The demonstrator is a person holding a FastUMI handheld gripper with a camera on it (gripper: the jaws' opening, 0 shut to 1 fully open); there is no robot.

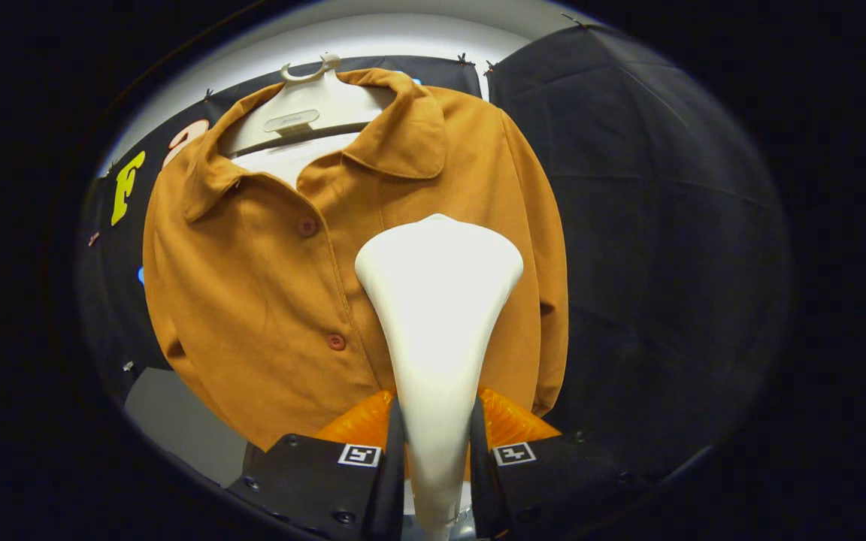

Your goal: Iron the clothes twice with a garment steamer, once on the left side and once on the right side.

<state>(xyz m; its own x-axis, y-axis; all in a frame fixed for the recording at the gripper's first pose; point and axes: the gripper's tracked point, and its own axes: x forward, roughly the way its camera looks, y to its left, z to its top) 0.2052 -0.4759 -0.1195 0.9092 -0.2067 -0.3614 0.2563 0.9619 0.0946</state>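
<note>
— So, going left to right ahead of our hand-held gripper (pixel 437 451): what do we have?

— Off to the left of the fingers, the shirt (pixel 252 285) hangs on a pale hanger (pixel 305 98), its placket with two buttons (pixel 307 225) running down just left of the steamer head. Straight ahead, rising from between the fingers, is the garment steamer (pixel 437 300), and its broad head lies over the right half of the shirt front. Beyond that, to the right, we see the shirt's far sleeve and then the dark cloth of the booth wall (pixel 666 225).

— How do we expect these to handle?

— We judge the shirt to be soft and light; it should swing or bunch under a firm push, so we would keep the contact gentle. The steamer looks stiff and smooth, probably slippery, and it tapers toward us. We think the narrow neck is the right place to hold it, which is where we have it.

— And the fingers?

— Narrow, closed in on the neck: both press against its sides, so we hold the steamer firmly. Whether its face actually touches the cloth, we cannot tell.
</note>
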